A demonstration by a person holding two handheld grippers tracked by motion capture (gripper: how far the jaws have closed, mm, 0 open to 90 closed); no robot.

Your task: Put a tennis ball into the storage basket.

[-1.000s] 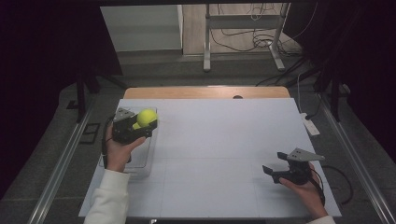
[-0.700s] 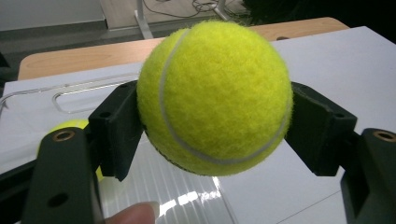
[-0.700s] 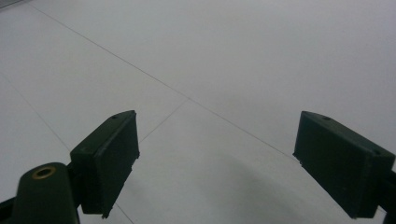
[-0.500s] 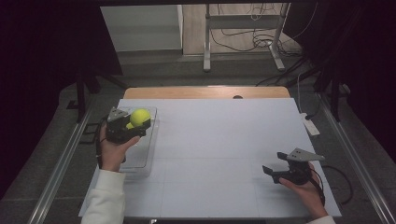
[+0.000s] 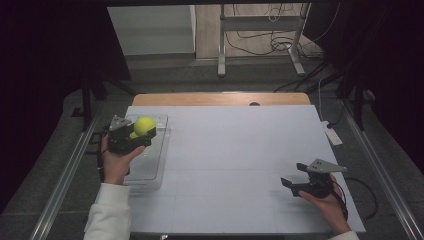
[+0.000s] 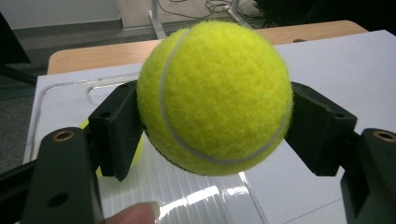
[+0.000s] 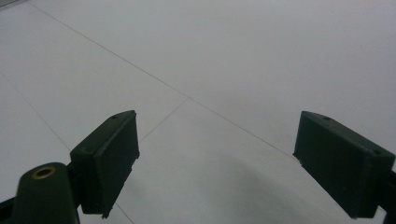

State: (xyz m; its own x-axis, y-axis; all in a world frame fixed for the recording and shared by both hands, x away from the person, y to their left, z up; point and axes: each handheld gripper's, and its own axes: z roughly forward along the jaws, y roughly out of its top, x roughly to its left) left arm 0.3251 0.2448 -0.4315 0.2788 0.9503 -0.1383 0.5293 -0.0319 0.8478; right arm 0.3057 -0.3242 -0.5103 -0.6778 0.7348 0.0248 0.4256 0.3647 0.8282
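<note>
A yellow tennis ball point(image 6: 215, 95) is clamped between the fingers point(image 6: 116, 126) of the left gripper point(image 5: 131, 135) and carried above a clear plastic tray point(image 5: 159, 150) near the left edge of the bench point(image 5: 240, 160). A second yellow object can be glimpsed in the tray beneath the gripper. The step in hand is judged to be the carry over the tray; next, a lowering into it and a release would be called for. The right gripper point(image 5: 300, 182) is held near the bench's right edge, its fingers point(image 7: 109, 158) spread wide with nothing between them.
</note>
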